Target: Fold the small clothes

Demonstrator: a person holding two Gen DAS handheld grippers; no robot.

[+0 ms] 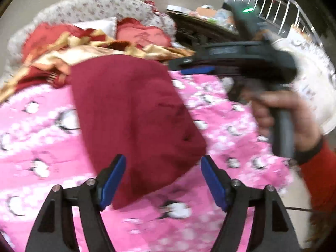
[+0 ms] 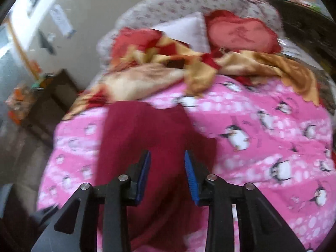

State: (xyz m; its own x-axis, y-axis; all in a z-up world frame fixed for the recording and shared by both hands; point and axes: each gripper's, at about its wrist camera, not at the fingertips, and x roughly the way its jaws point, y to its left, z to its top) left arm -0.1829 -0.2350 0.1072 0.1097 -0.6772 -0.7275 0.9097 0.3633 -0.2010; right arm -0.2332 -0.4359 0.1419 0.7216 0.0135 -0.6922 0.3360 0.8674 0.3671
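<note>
A dark red garment [image 1: 134, 109] lies flat on a pink penguin-print blanket [image 1: 37, 126] on a bed. My left gripper [image 1: 163, 158] hovers over the garment's near corner with its jaws wide apart, and the blue pads touch no cloth. In the left wrist view, the right gripper [image 1: 189, 67] is seen side-on at the garment's far right edge, held by a hand [image 1: 279, 113] in a red sleeve. In the right wrist view, my right gripper [image 2: 167, 154] stands open above the garment [image 2: 147, 130], with nothing pressed between its pads.
A crumpled red and gold blanket [image 2: 168, 63], a red pillow [image 2: 241, 33] and a white pillow [image 2: 187, 29] lie at the bed's head. A dark cabinet [image 2: 52, 96] stands left of the bed. A metal rail [image 1: 273, 2] and a cluttered dark table [image 1: 210, 27] are beyond it.
</note>
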